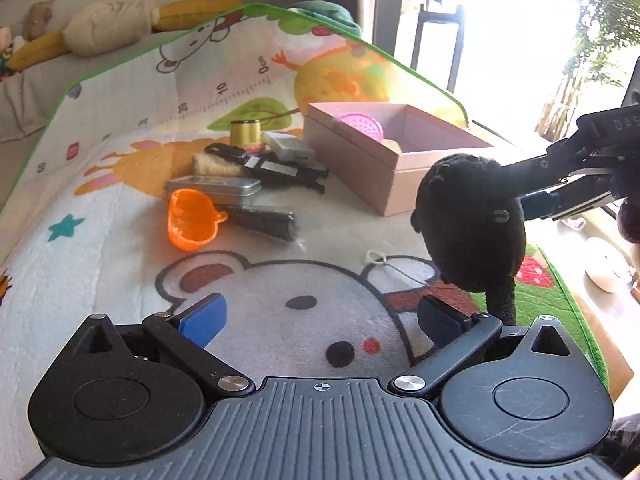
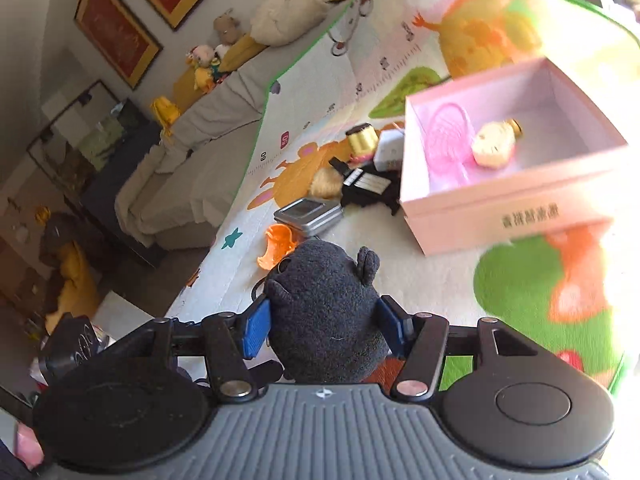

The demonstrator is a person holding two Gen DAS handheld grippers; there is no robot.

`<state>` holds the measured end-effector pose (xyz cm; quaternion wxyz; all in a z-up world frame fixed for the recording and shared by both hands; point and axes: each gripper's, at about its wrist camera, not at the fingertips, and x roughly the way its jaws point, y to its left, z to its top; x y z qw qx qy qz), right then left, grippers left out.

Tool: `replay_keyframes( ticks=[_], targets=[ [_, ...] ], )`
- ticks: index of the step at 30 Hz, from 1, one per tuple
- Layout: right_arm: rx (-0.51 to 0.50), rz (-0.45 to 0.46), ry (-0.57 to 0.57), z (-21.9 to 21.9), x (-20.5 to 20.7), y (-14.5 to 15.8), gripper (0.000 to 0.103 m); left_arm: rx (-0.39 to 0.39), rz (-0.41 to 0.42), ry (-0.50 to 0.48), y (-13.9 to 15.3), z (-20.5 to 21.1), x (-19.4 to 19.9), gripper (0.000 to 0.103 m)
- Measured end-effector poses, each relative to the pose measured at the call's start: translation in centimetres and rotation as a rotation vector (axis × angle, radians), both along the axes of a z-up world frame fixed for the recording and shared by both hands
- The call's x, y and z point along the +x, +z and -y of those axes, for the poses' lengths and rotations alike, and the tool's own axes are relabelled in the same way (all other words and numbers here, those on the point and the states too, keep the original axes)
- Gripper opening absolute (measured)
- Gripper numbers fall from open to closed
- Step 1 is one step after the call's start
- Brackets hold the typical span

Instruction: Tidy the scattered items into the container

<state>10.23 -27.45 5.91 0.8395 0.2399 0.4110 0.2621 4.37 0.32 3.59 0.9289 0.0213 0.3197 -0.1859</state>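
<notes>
My right gripper [image 2: 322,330] is shut on a dark grey plush toy [image 2: 324,300] and holds it above the play mat, short of the pink box [image 2: 516,216]. The toy [image 1: 472,220] and the right gripper [image 1: 532,196] also show in the left wrist view, right of the box [image 1: 360,164]. The box holds a pink strainer [image 2: 448,132] and a yellow plush item [image 2: 494,144]. My left gripper [image 1: 320,320] is open and empty, low over the mat. Scattered items lie left of the box: an orange cup [image 1: 192,222], a silver tin [image 1: 216,190], a yellow spool [image 1: 245,130].
Black items [image 1: 288,172], a dark wrapped bar [image 1: 264,222], a grey case [image 1: 290,148] and a white ring [image 1: 374,257] lie on the cartoon play mat [image 1: 120,264]. A sofa with soft toys [image 2: 192,152] borders the mat. A bright window is at the right.
</notes>
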Motion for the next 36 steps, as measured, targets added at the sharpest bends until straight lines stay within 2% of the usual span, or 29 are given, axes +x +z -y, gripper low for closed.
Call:
replay_keyframes(
  ticks=[3, 4, 6, 11, 14, 18, 23, 25, 26, 27, 28, 30, 32, 36],
  targets=[
    [0.010, -0.051, -0.105, 3.0, -1.2, -2.6, 0.063, 0.021, 0.003, -0.063, 0.2, 1.9, -0.6, 0.103],
    [0.012, -0.039, -0.129, 3.8, -1.8, -3.0, 0.068, 0.032, 0.005, -0.081, 0.2, 2.5, -0.8, 0.103],
    [-0.007, -0.007, -0.167, 5.1, -2.7, -3.0, 0.070, 0.047, 0.008, -0.108, 0.3, 3.5, -1.0, 0.103],
    [-0.102, 0.056, -0.230, 7.1, -3.9, -2.4, 0.072, 0.077, 0.012, -0.142, 0.2, 5.3, -0.8, 0.103],
    [-0.126, 0.085, -0.227, 7.0, -3.9, -2.4, 0.075, 0.081, 0.025, -0.078, 0.1, 5.2, 0.6, 0.103],
    [-0.149, 0.133, -0.224, 5.9, -3.7, -2.6, 0.081, 0.033, 0.036, 0.071, 0.2, 3.1, 3.8, 0.103],
    [-0.189, 0.204, -0.235, 4.6, -4.5, -2.2, 0.082, -0.060, -0.041, 0.148, -0.1, 1.6, 8.3, 0.103],
    [-0.210, 0.229, -0.246, 4.4, -5.0, -2.0, 0.082, -0.023, -0.026, 0.177, -0.3, 2.2, 9.8, 0.103],
    [-0.217, 0.237, -0.250, 4.3, -5.2, -1.9, 0.083, 0.022, -0.006, 0.192, -0.6, 2.6, 10.6, 0.102],
    [-0.221, 0.246, -0.253, 4.2, -5.5, -1.9, 0.084, 0.054, 0.003, 0.204, -0.9, 2.8, 11.2, 0.099],
    [-0.225, 0.252, -0.257, 4.3, -5.8, -1.8, 0.085, 0.076, -0.002, 0.213, -1.3, 2.8, 11.7, 0.083],
    [-0.233, 0.262, -0.262, 4.5, -6.3, -1.8, 0.085, 0.088, -0.031, 0.224, -2.0, 2.4, 12.5, 0.068],
    [-0.243, 0.267, -0.269, 4.6, -6.5, -1.8, 0.086, 0.085, -0.027, 0.219, -2.4, 1.8, 12.5, 0.065],
    [-0.239, 0.259, -0.287, 4.8, -6.5, -2.2, 0.089, 0.106, -0.006, 0.183, -2.4, 1.3, 11.1, 0.051]
  ],
)
